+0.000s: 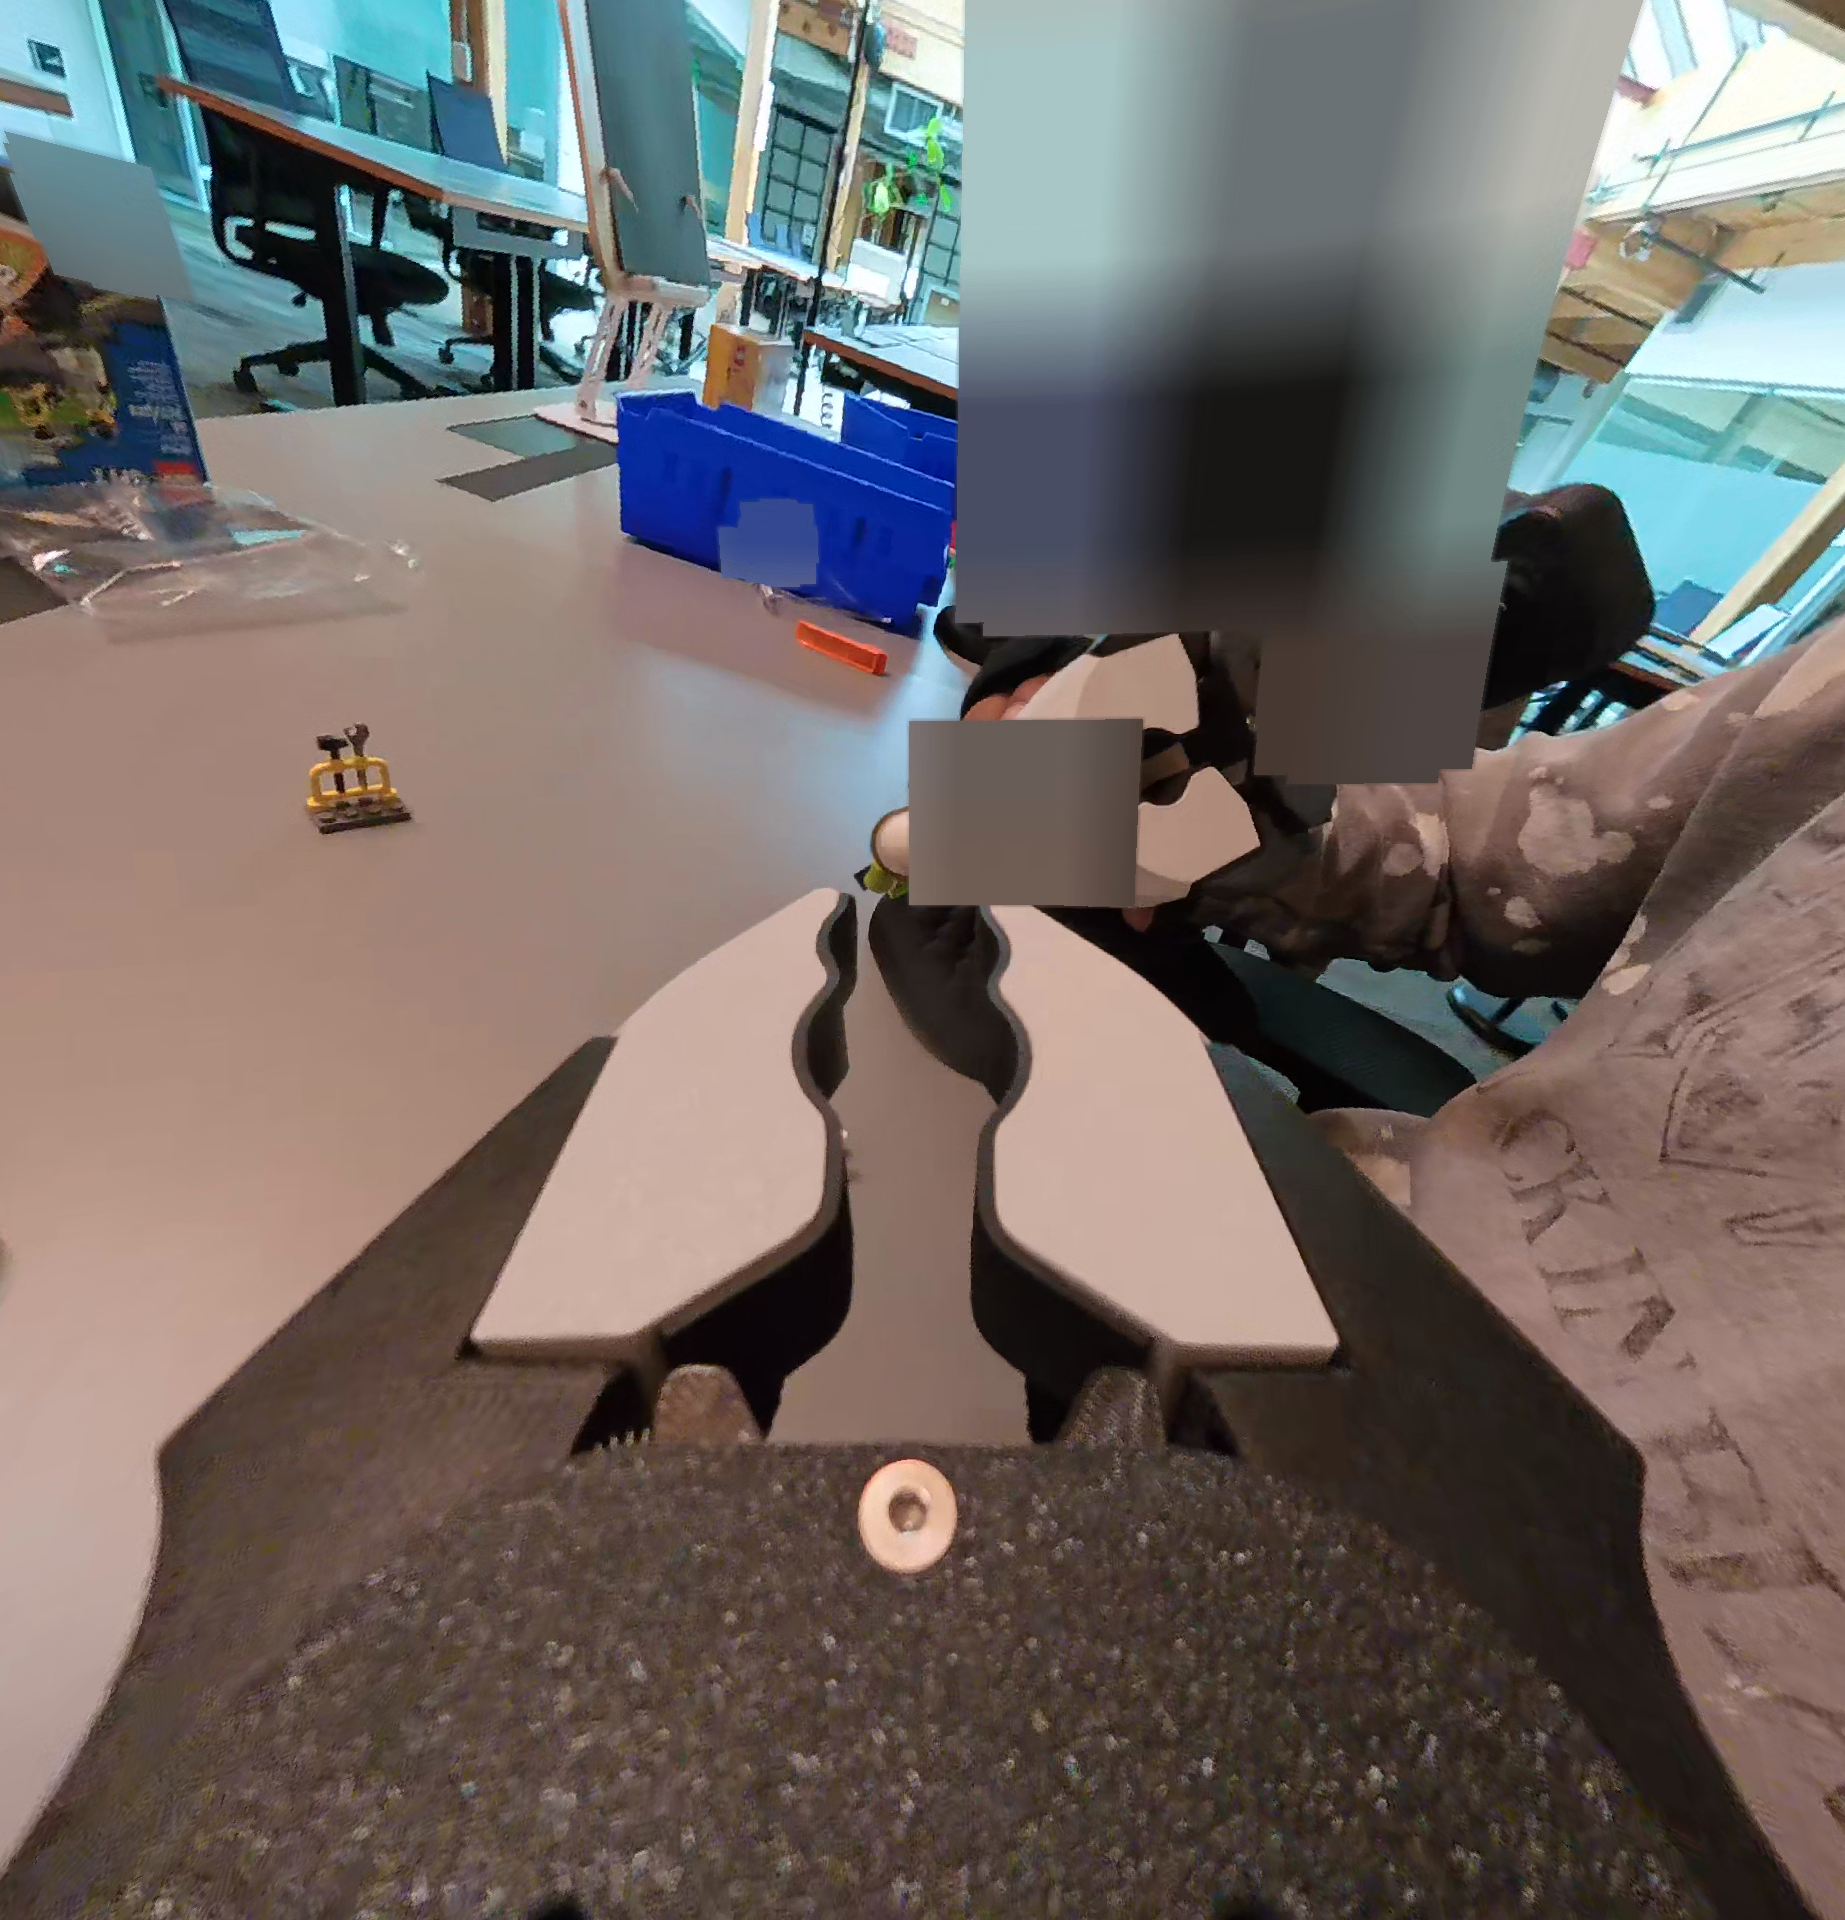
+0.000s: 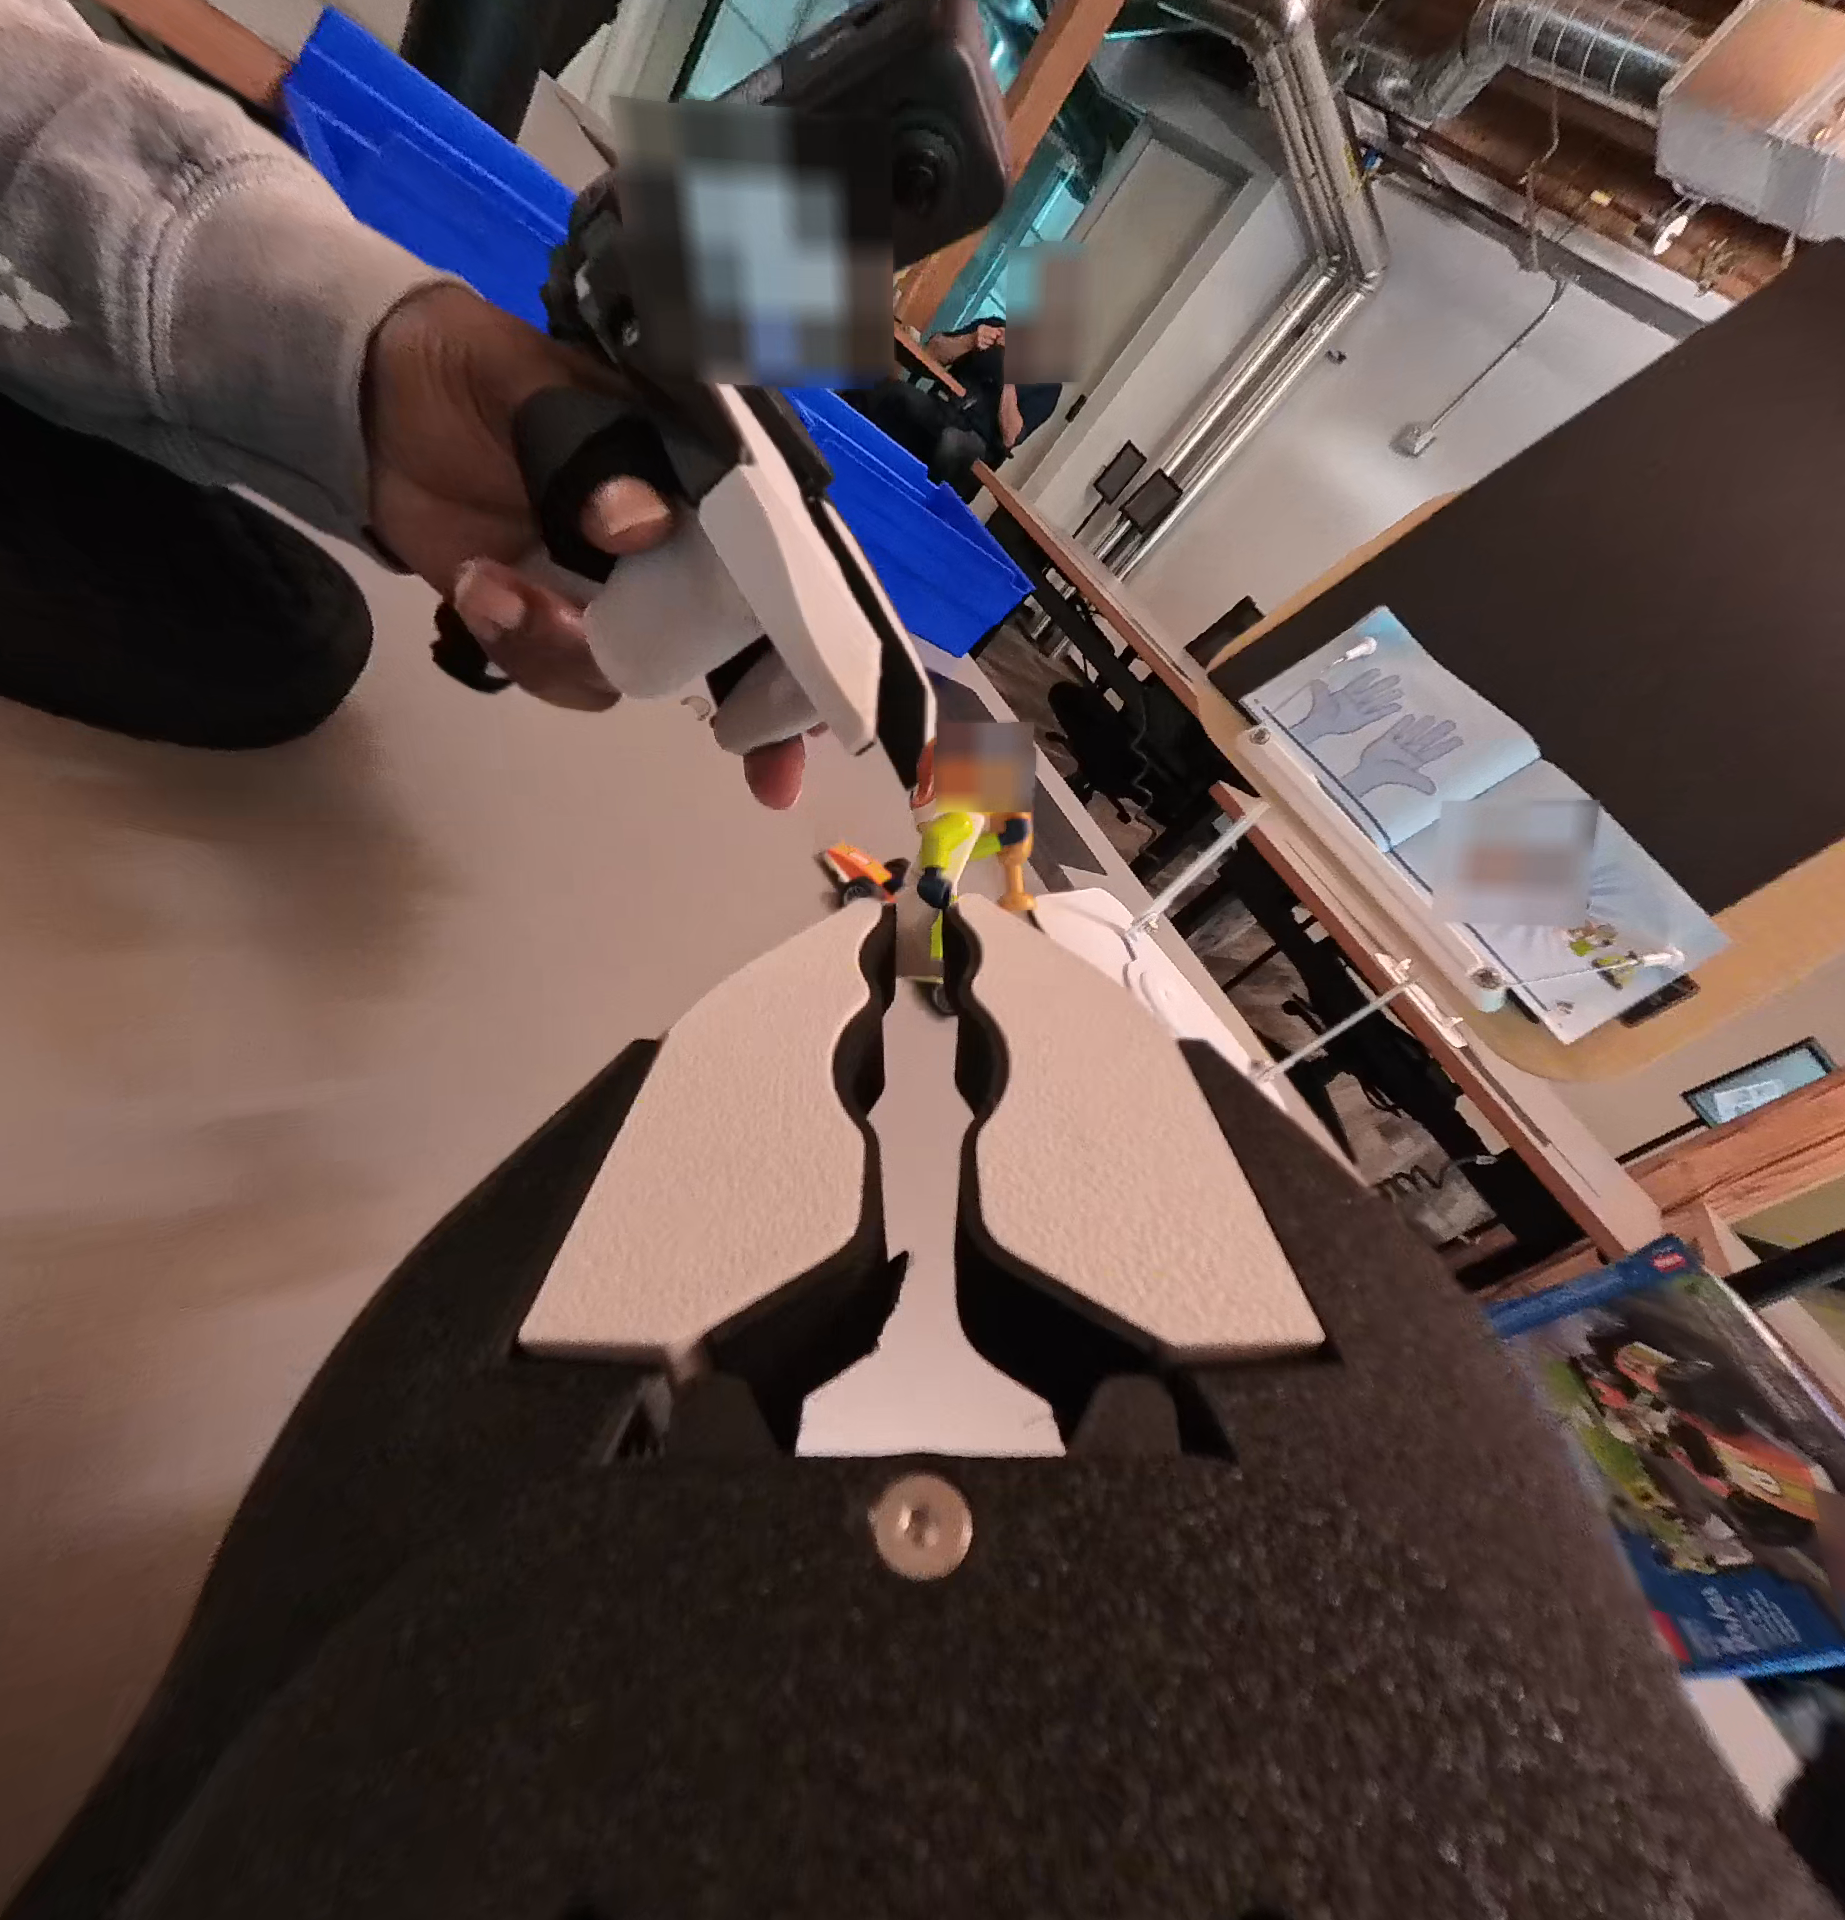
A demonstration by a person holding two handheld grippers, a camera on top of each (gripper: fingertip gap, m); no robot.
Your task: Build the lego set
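- Big grey table (image 1: 482, 935) sits in an office room with desks and chairs behind it.
- Right gripper (image 2: 923, 935) has its two white fingers (image 2: 752, 1122) pinched tight on the legs of a small lego figure (image 2: 954, 847) in a yellow-green top.
- Left gripper (image 1: 923, 925) has its fingers a little apart with nothing between them. In the right wrist view its tip is right by the figure's head.
- Near the figure lies a small orange lego car piece (image 2: 858, 875).
- Farther off stand a tiny yellow lego fence with tools (image 1: 355, 781), an orange flat piece (image 1: 840, 646), a blue bin (image 1: 783, 509) and the lego box (image 1: 76, 384).
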